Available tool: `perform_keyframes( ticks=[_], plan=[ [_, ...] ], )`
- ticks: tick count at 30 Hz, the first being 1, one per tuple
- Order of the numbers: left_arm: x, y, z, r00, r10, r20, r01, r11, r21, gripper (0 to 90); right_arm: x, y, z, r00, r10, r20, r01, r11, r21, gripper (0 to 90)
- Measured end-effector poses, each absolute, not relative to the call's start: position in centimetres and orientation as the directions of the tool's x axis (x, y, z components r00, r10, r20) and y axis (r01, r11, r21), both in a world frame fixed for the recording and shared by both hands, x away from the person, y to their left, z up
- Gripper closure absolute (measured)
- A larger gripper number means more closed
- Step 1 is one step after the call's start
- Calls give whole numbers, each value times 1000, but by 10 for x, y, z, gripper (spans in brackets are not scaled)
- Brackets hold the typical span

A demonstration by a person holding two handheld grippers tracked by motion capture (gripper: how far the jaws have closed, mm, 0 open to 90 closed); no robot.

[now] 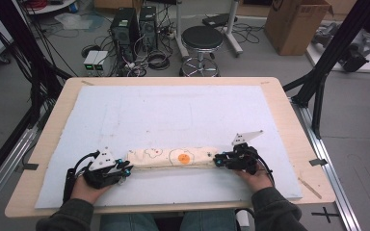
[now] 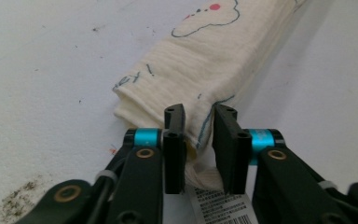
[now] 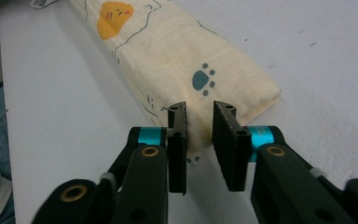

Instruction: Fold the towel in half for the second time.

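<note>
**Desk:** What's at the left?

**Photographer:** The left gripper, held in a person's hand, meets the left end of a folded cream cloth lying long and narrow across the near part of a pale mat. Its jaws stand slightly apart with a fold of cloth between them, pinching it loosely.

**Desk:** And the right?

**Photographer:** The right gripper takes the opposite end, jaws likewise straddling fabric by a paw print. Holding both ends likely keeps the strip taut and straight.
</note>
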State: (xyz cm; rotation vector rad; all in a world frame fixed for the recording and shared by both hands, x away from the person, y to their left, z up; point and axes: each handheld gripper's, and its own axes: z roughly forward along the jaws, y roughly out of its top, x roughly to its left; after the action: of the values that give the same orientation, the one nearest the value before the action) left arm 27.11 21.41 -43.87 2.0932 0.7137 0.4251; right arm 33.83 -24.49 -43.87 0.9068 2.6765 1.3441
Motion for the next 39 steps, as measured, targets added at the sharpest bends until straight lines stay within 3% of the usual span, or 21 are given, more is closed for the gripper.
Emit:
perform_keyframes(
  ticks=[8,25,31,35,39],
  plan=[
    [268,221,-432,779,626,2,334,-418,845,538,332,-248,-435,-834,498,239,476,429,768,609],
    [261,232,-424,755,655,-30,342,-354,871,418,323,-260,-423,-830,494,257,468,368,804,491],
    [263,229,-414,762,646,-49,332,-325,885,485,323,-257,-412,-842,482,243,442,357,823,504],
    [270,223,-405,767,640,-58,332,-316,889,574,329,-251,-407,-840,483,246,451,371,812,596],
    [278,209,-400,776,628,-56,328,-326,887,752,337,-239,-398,-846,471,249,453,389,802,713]
  ],
)
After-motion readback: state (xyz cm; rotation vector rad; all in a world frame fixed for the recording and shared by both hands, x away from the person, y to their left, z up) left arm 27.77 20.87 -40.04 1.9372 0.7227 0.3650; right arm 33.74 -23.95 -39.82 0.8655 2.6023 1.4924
